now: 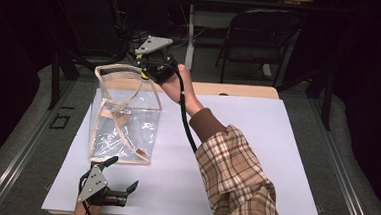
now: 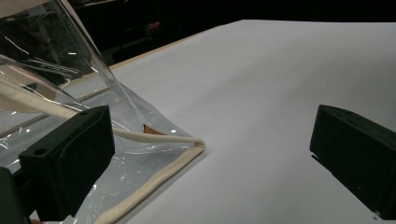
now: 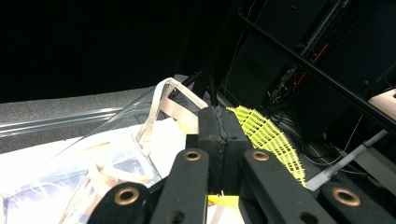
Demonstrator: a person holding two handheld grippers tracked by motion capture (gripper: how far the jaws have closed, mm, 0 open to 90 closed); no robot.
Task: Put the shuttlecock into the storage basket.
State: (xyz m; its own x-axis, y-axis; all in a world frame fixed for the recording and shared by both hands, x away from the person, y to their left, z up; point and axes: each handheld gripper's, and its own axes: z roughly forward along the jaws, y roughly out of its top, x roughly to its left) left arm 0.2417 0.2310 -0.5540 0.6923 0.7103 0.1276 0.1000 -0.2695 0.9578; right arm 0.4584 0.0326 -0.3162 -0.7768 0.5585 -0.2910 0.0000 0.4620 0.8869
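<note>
right gripper (image 1: 148, 67): jaws pressed together, pinching yellow mesh (image 3: 266, 133) at the clear bag's (image 1: 123, 116) top rim, near table's (image 1: 255, 156) far edge | left gripper (image 1: 116, 175): jaws spread, holding nothing, by near-left corner, just beside bag's lower corner | bag upright, left half of table
</note>
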